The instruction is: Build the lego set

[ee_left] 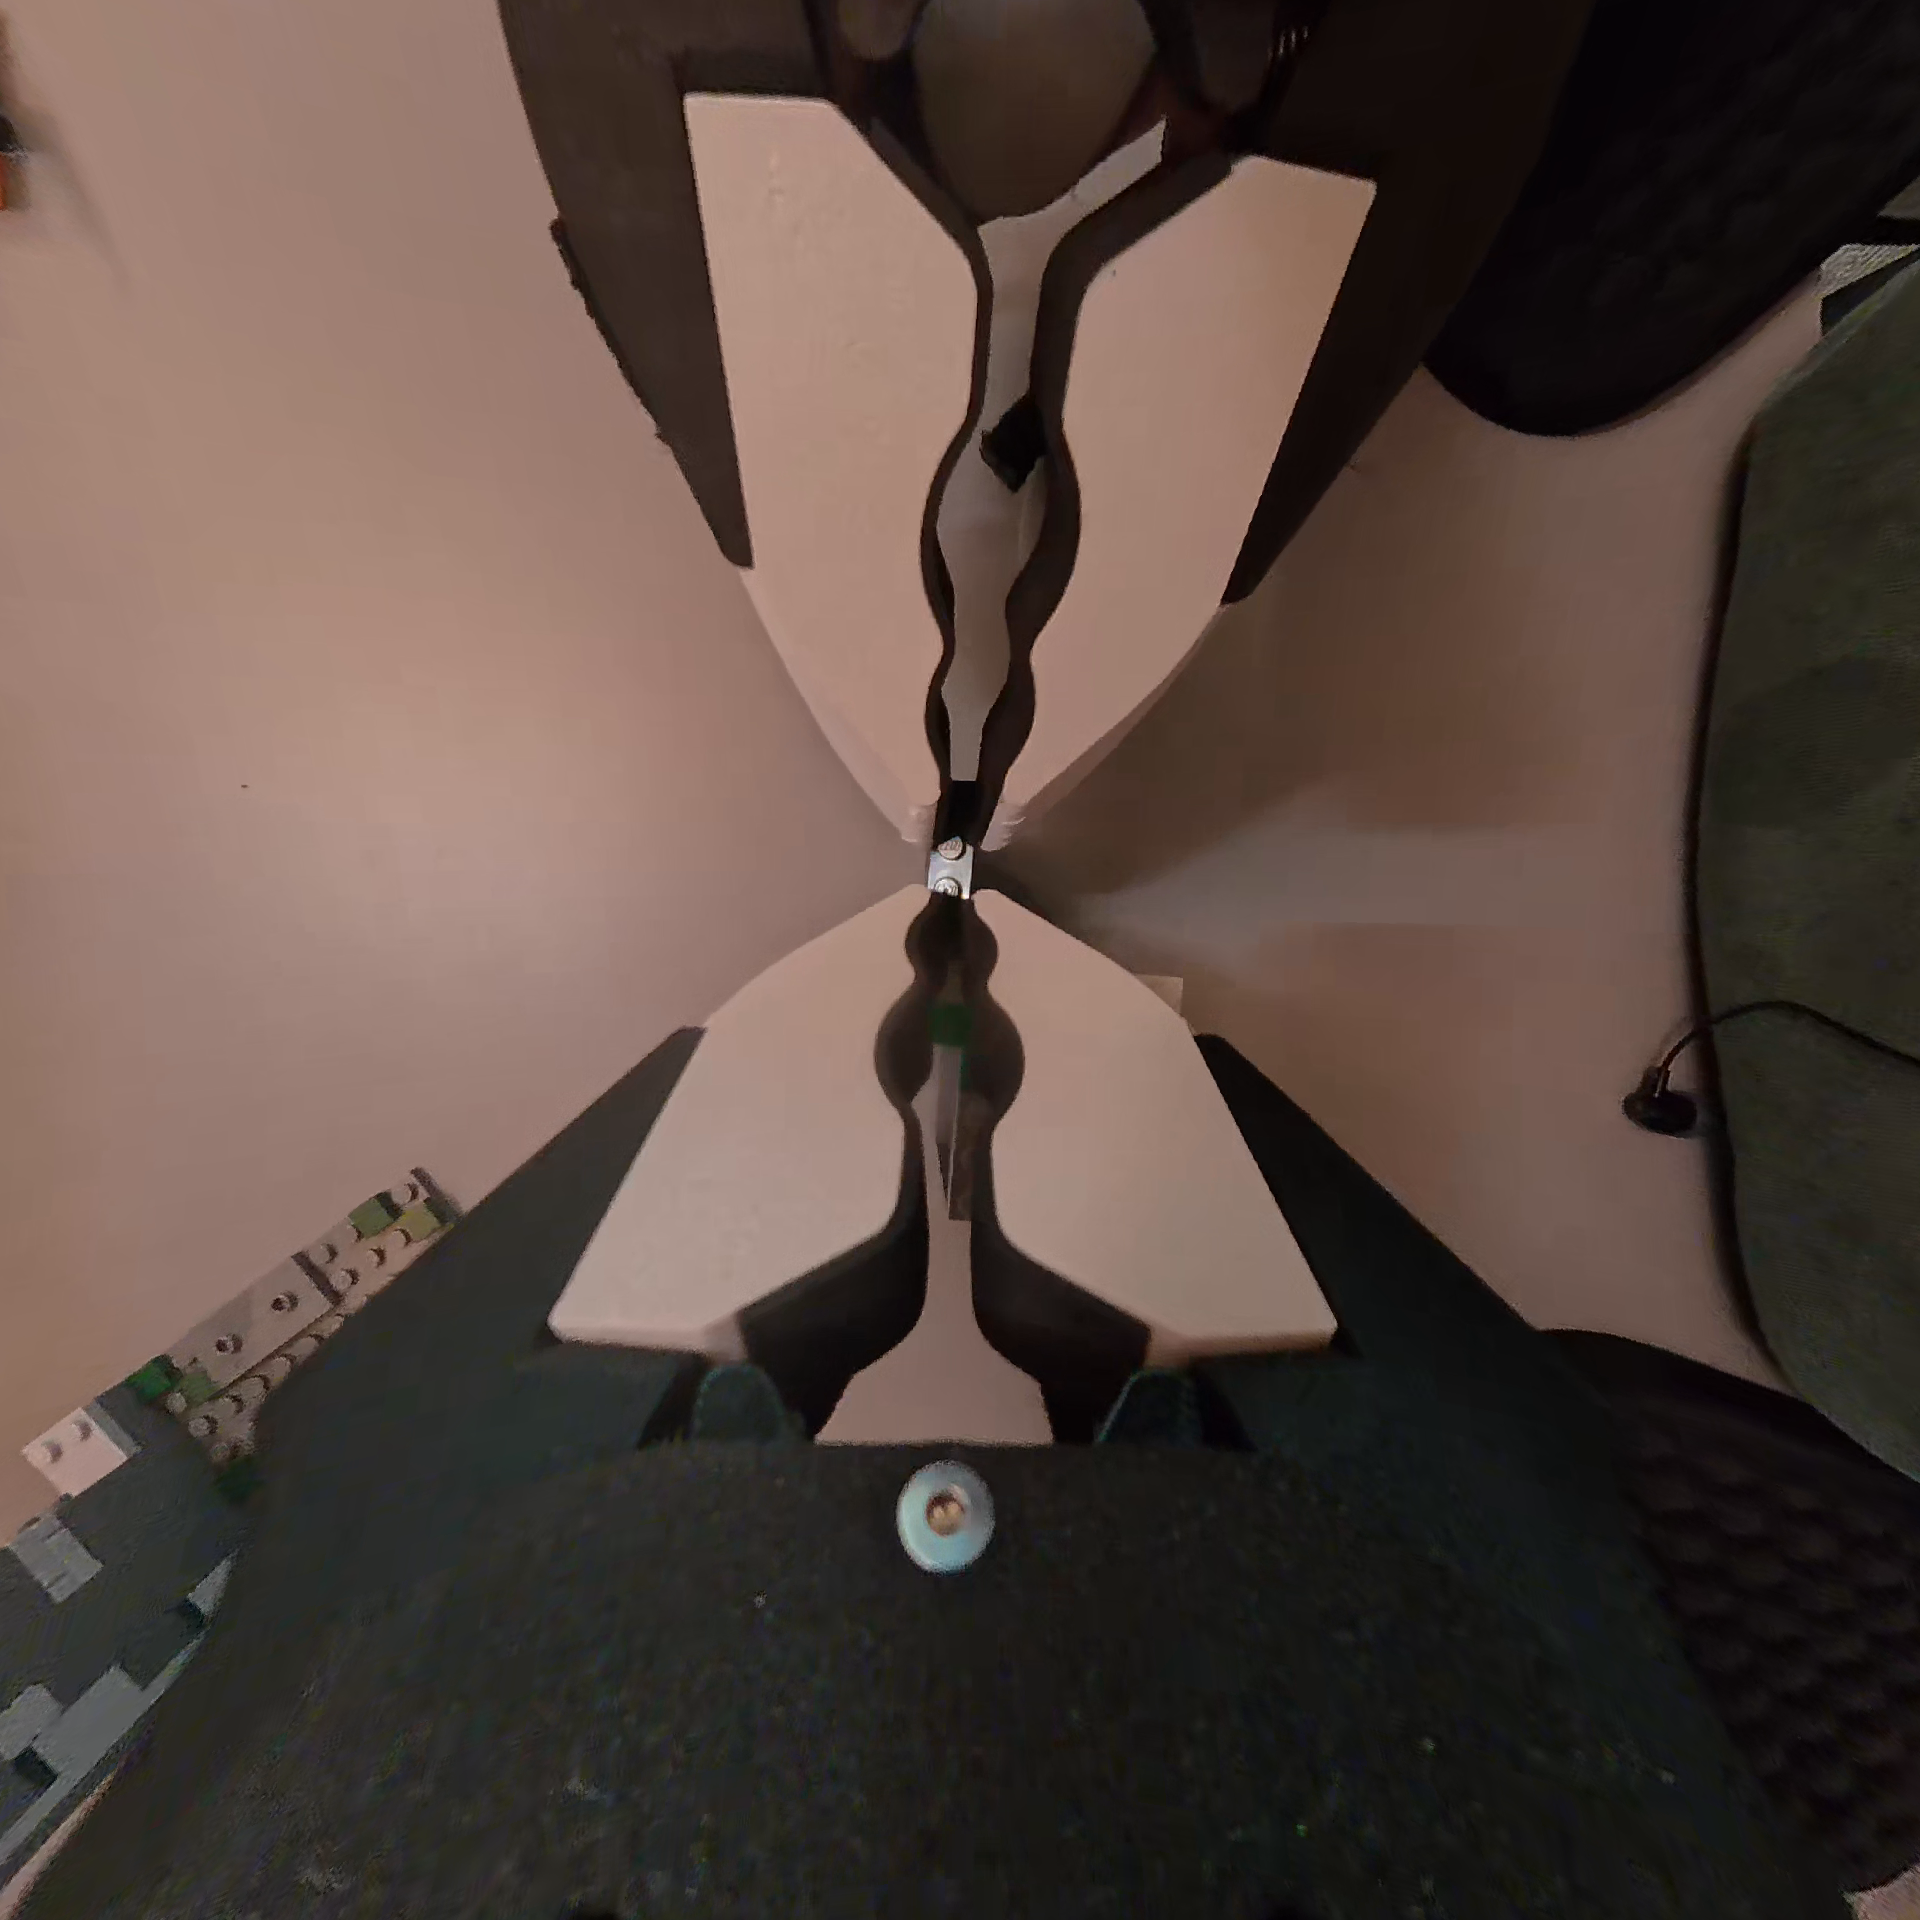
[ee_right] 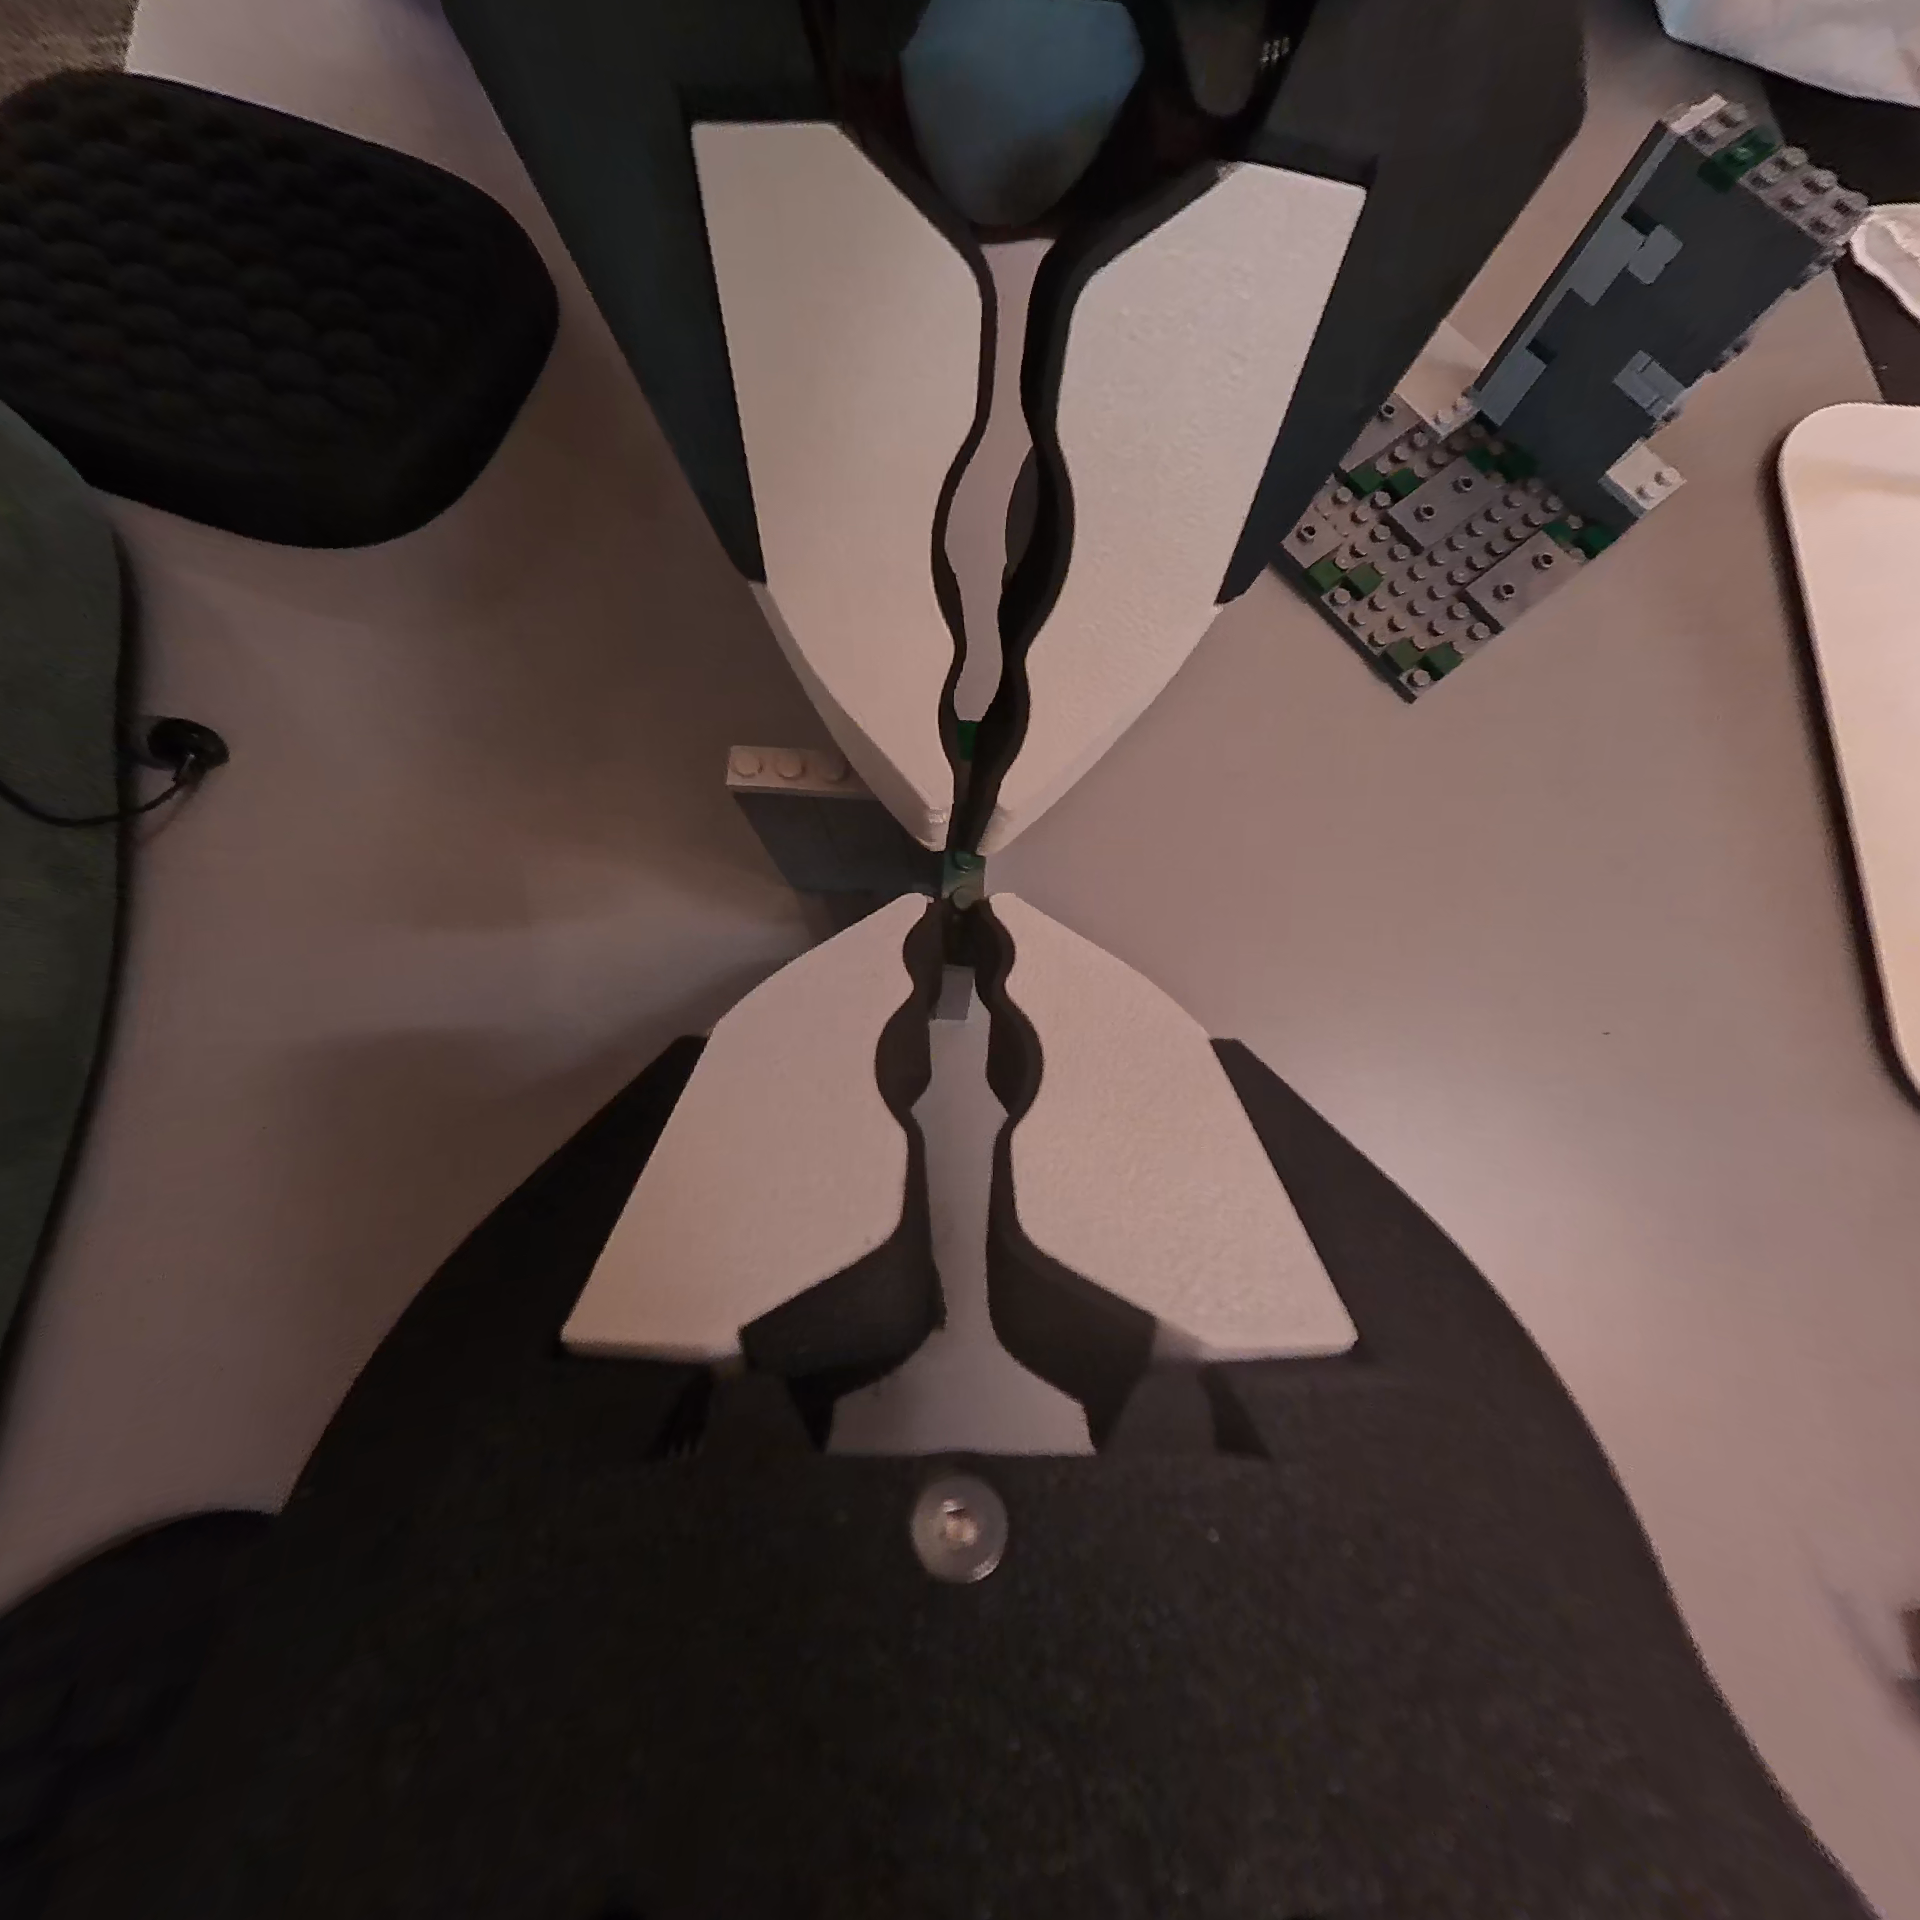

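My two grippers meet tip to tip above the pale table. In the left wrist view my left gripper (ee_left: pixel 951 906) is shut on a thin lego piece with a green part (ee_left: pixel 951 1039). A small light grey two-stud plate (ee_left: pixel 954 871) sits at its tips, against the right gripper (ee_left: pixel 961 831) opposite. In the right wrist view my right gripper (ee_right: pixel 958 912) is shut on a small grey piece (ee_right: pixel 954 1000), and a small grey-green plate (ee_right: pixel 958 878) sits between both tips. The left gripper (ee_right: pixel 966 831) faces it. The lego build (ee_right: pixel 1558 416) is a grey baseplate with a dark wall.
The build also shows at lower left in the left wrist view (ee_left: pixel 260 1340). A white-topped blue-grey lego block (ee_right: pixel 800 821) lies behind the left gripper. A black mesh pad (ee_right: pixel 239 312), green fabric (ee_left: pixel 1829 831), a cable (ee_left: pixel 1662 1101) and a white tray (ee_right: pixel 1860 727) ring the area. Both grippers' tips are close together, under 4 cm apart. About 20 cm separates my left fingertips from the lego build (ee_right: pixel 1558 416). It turns up in the left wrist view (ee_left: pixel 179 1532) as well.
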The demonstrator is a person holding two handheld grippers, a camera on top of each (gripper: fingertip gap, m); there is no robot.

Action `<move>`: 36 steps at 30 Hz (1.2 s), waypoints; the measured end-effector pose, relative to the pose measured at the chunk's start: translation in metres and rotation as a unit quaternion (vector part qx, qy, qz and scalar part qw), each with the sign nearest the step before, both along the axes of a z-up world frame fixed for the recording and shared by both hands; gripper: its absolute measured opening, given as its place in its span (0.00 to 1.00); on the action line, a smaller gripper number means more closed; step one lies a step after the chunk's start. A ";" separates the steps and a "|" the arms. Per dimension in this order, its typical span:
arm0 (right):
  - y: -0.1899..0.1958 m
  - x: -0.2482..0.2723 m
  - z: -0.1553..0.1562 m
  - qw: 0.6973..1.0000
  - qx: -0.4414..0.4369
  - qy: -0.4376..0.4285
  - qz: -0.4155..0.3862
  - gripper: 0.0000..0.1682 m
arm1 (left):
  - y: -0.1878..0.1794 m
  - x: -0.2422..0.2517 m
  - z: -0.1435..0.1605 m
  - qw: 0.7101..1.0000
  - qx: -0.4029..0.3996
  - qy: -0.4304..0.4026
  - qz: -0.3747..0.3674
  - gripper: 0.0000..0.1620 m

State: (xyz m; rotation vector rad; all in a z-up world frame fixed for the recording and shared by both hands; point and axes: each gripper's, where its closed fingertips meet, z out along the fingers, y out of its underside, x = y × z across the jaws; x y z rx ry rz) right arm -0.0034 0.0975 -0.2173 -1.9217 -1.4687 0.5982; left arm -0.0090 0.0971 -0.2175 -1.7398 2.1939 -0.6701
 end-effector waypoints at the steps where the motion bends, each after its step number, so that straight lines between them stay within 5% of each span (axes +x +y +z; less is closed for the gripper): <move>1: 0.000 0.000 0.000 1.000 0.004 -0.002 0.002 0.03 | 0.000 0.000 0.000 1.000 0.002 0.001 0.001 0.01; 9: -0.001 -0.001 -0.001 0.999 0.039 -0.034 0.017 0.03 | -0.001 0.000 0.000 1.000 0.013 0.004 -0.003 0.01; 18: -0.002 -0.001 0.016 0.992 -0.089 0.088 -0.023 0.05 | -0.009 0.001 0.009 0.997 -0.022 -0.073 0.026 0.04; 29: 0.003 -0.005 0.019 0.986 -0.127 0.099 -0.038 0.05 | 0.000 -0.016 0.021 0.987 0.012 -0.137 0.081 0.02; 36: 0.013 -0.001 0.009 0.970 -0.217 0.099 -0.042 0.07 | 0.003 -0.025 0.008 0.979 0.003 -0.174 0.110 0.11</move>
